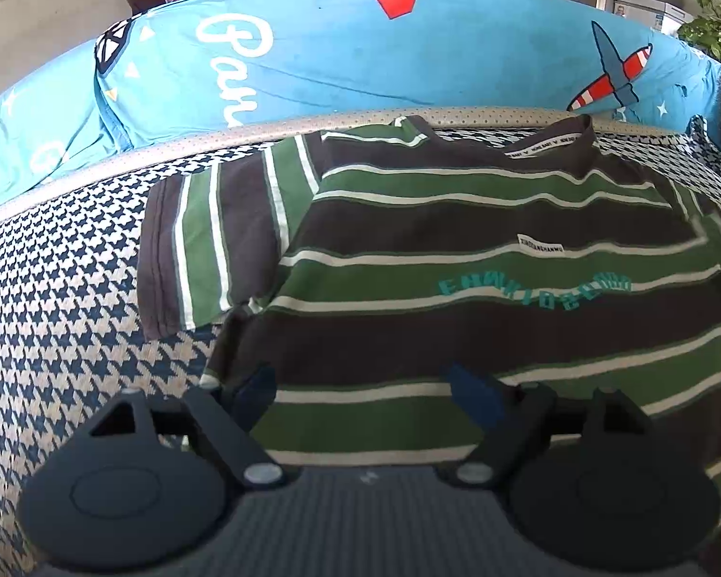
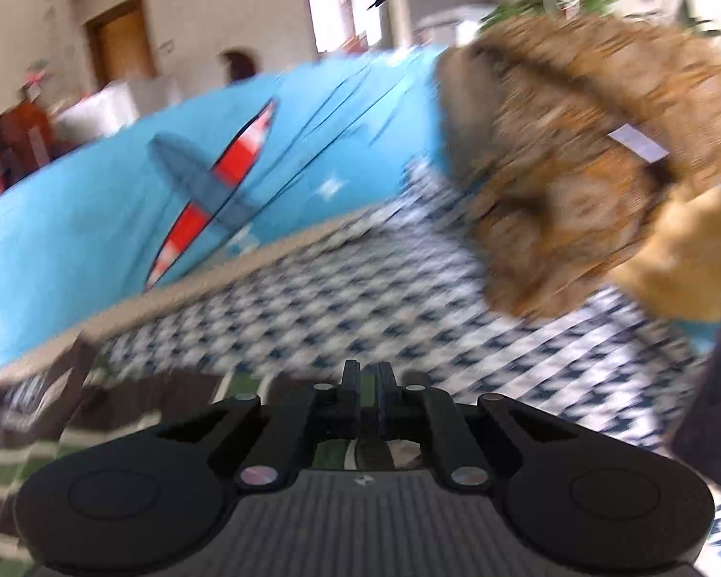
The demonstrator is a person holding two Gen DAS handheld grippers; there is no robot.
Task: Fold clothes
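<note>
Left claw (image 1: 363,389) released, fingers wide apart, hovering just over lower hem area of striped shirt (image 1: 456,259). Shirt lying flat ahead of left claw on houndstooth cover (image 1: 62,298), collar at far end, teal lettering mid-chest. Short sleeve (image 1: 206,245) spread out ahead-left of left claw, flat on cover. Blue quilt (image 1: 336,48) with white script and red-striped plane print bunched up beyond shirt, well ahead of left claw. Potted plant (image 1: 716,9) far ahead-right.

Right wrist view heavily motion-blurred. Right claw (image 2: 369,384) clenched on striped shirt fabric: green/brown cloth visible pinched between fingers and showing under them. Rest of shirt trailing off left and below right claw. Houndstooth cover ahead and right of right claw. Blue quilt ahead-left. Brown furry item (image 2: 577,158) ahead-right, resting on cover; too blurred to identify. Wooden door (image 2: 120,38) far back-left.
</note>
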